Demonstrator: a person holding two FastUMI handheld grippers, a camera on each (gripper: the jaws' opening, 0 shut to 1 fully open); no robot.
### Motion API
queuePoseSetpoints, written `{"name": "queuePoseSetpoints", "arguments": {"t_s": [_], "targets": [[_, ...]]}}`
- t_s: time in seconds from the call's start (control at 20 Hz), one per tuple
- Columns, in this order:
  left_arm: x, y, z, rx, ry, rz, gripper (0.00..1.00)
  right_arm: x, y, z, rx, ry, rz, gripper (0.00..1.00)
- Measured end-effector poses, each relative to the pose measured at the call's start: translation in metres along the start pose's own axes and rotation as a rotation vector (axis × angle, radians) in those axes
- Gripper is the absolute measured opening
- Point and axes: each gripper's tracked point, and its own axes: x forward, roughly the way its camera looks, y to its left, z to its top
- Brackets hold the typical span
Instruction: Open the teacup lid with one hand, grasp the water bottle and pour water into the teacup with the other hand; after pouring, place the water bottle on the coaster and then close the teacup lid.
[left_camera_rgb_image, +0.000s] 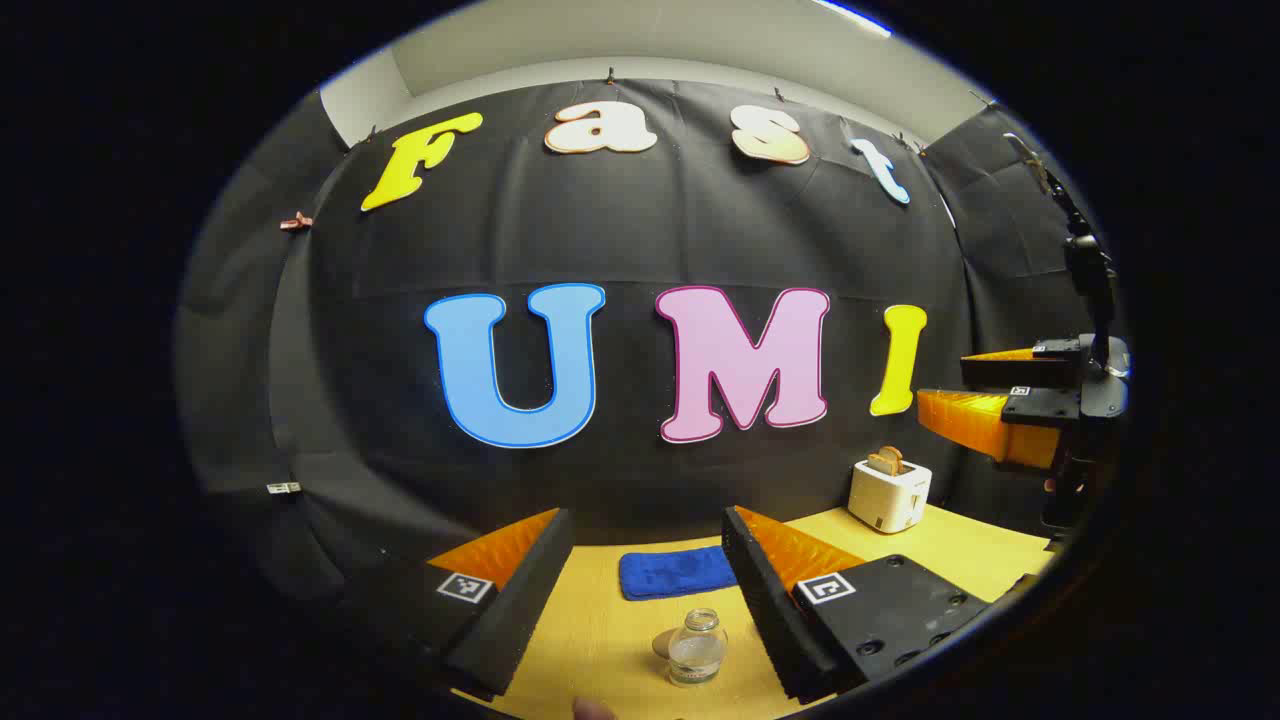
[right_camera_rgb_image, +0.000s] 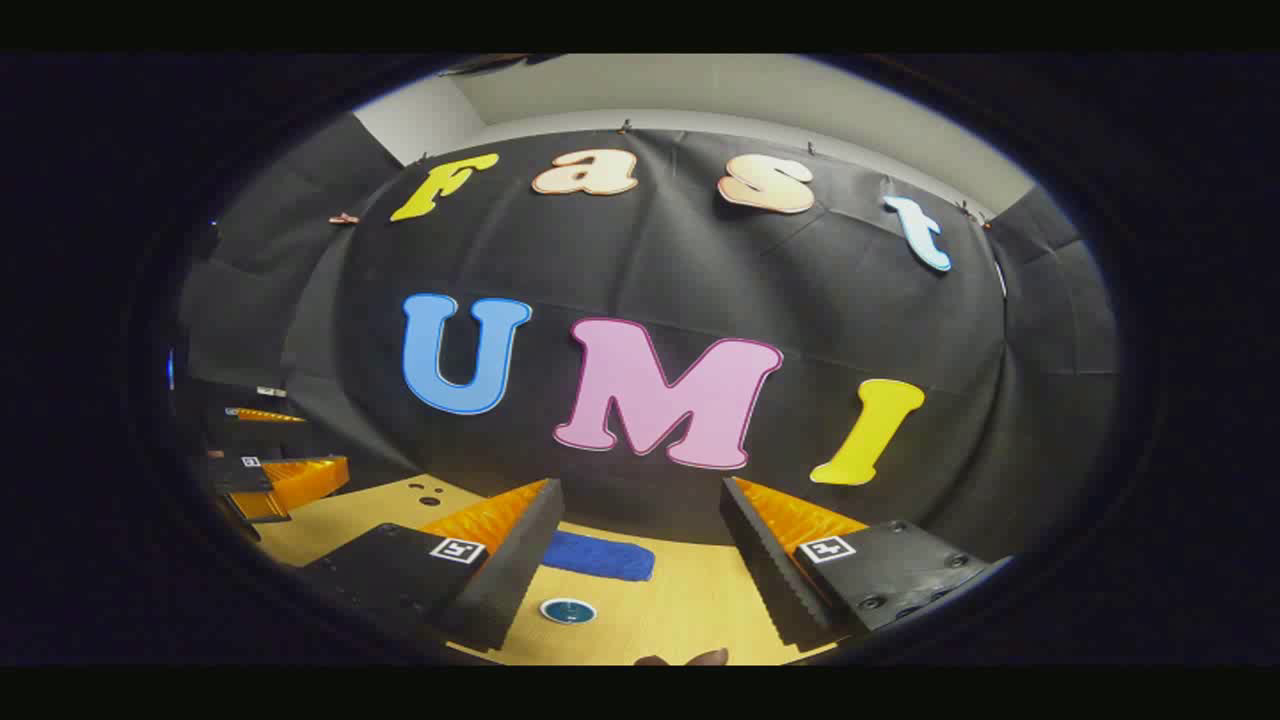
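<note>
Left gripper view: both grippers hover, fingers wide apart and empty.
The left gripper (left_camera_rgb_image: 645, 585) frames what looks like a glass teacup (left_camera_rgb_image: 697, 648) on the counter (left_camera_rgb_image: 600, 640), probably lining up the lid; the right gripper (right_camera_rgb_image: 640, 565) waits above the coaster (right_camera_rgb_image: 568, 610) (the bottle's landing spot).

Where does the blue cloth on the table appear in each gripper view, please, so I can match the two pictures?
Left gripper view: the blue cloth lies at the table's far edge, low centre, between that gripper's fingers.
Right gripper view: the blue cloth lies low centre-left, beside that gripper's left finger.
Shared landmark: the yellow table meeting the black wall just behind the cloth.
</note>
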Motion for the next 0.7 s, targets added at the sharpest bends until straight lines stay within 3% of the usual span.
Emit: {"name": "queuePoseSetpoints", "arguments": {"t_s": [0.7], "targets": [[0.0019,-0.0003,0.0003,0.022,0.003,-0.003,0.94,-0.0004,0.0068,-0.0037,0.022,0.003,0.022,0.98]]}}
